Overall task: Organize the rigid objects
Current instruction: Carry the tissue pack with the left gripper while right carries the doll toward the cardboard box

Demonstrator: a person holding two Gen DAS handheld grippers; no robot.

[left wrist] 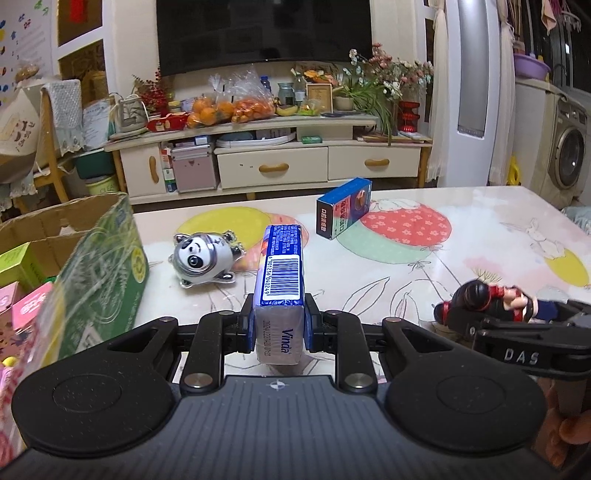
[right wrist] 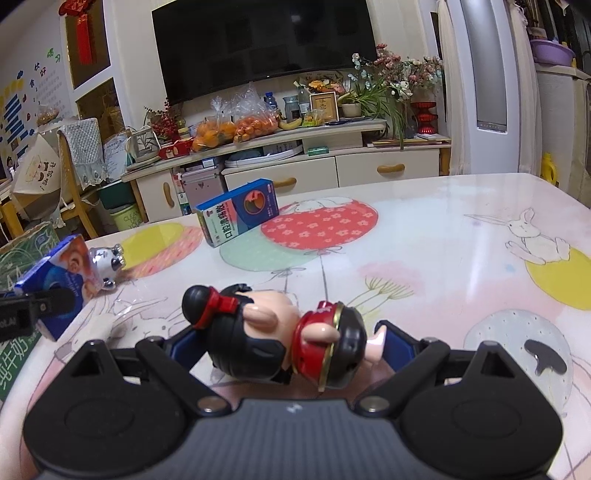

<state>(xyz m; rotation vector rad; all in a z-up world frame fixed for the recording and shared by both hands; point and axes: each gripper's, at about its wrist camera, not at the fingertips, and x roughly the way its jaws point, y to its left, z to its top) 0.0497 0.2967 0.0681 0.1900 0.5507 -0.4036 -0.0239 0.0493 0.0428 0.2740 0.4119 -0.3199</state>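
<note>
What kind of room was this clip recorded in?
Most likely a home living room: a wall-mounted television above a cream TV cabinet cluttered with fruit bags and flowers, and a table under a cartoon-printed cover.

Dim indoor light, glare streaks on the glossy table [right wrist: 461, 236], fisheye bending at edges, cardboard box [left wrist: 99, 266] motion-blurred.

Beyond the table we note a dark television [left wrist: 264, 31], bagged oranges [left wrist: 231, 107] on a cream drawer cabinet [left wrist: 273, 166], potted flowers [left wrist: 384, 79], and a washing machine [left wrist: 567, 155] at right.
</note>
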